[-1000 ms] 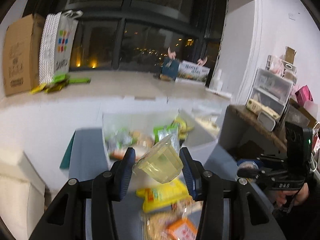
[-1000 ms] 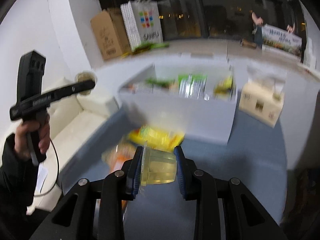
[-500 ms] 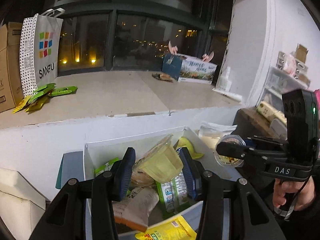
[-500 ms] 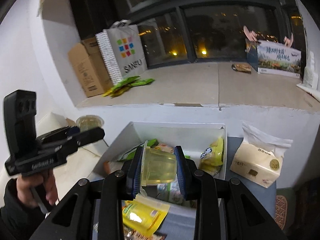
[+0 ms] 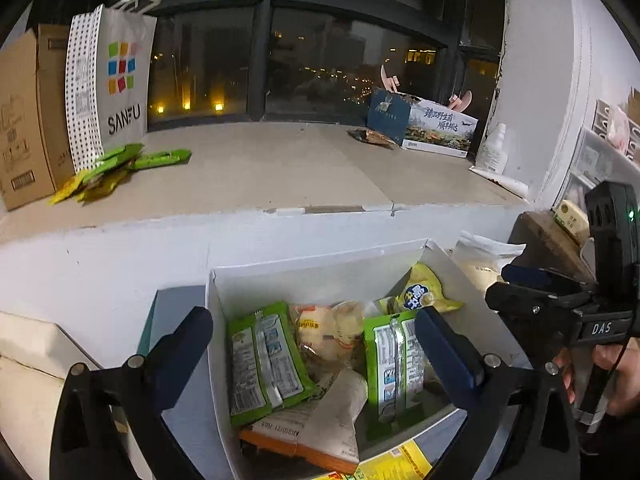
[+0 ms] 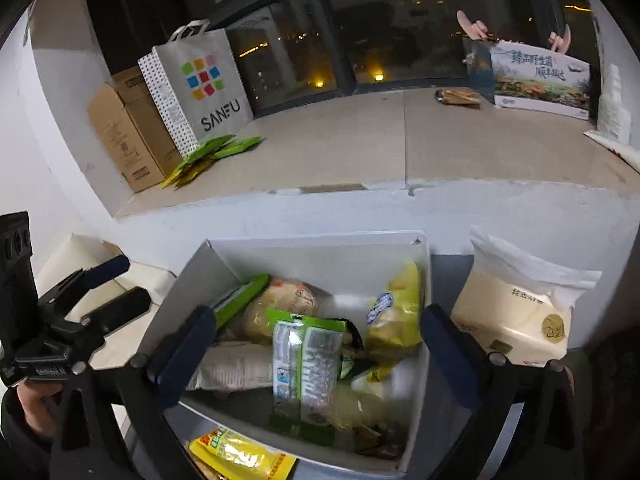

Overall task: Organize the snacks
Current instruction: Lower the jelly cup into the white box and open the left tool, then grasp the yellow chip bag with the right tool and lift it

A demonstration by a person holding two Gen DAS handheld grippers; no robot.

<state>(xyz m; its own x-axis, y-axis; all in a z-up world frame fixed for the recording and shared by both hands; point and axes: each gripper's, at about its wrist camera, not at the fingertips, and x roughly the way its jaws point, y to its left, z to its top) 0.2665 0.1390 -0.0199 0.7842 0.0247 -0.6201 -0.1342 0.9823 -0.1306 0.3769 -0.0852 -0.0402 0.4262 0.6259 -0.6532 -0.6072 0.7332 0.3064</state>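
Both jelly cups are gone from between the fingers since half a second ago: each gripper then clamped a translucent yellowish cup over the box, and the jaws of both have just been opening. Now the left gripper [image 5: 314, 340] and the right gripper [image 6: 316, 340] stand spread as wide as they go, with nothing between the pads. Where the cups landed is unclear; a pale translucent shape low in the box in the right wrist view may be one of them.

Filling the lower centre of both views, the white cardboard box [image 5: 320, 276] sits on a grey surface against the white ledge. Inside lie two green-edged foil packs [image 5: 264, 356], a yellow pouch [image 5: 424, 292] toward the upper right corner, a pale bun-like packet [image 5: 320, 336] in the middle, and an orange-edged packet [image 5: 288, 440] at the near wall. A yellow sachet [image 6: 240, 456] lies outside the box at the bottom of the right wrist view, not yet put away. A tissue pack [image 6: 516, 320] stands just right of the box.

My judgement of the risks: the contents are loosely heaped, so a cup dropped on the slick foil could tip or slide under other packs. The open fingers hang close to the box walls, and a careless pull-back could catch the rim and shift the light box. The two grippers are near each other and could knock together.
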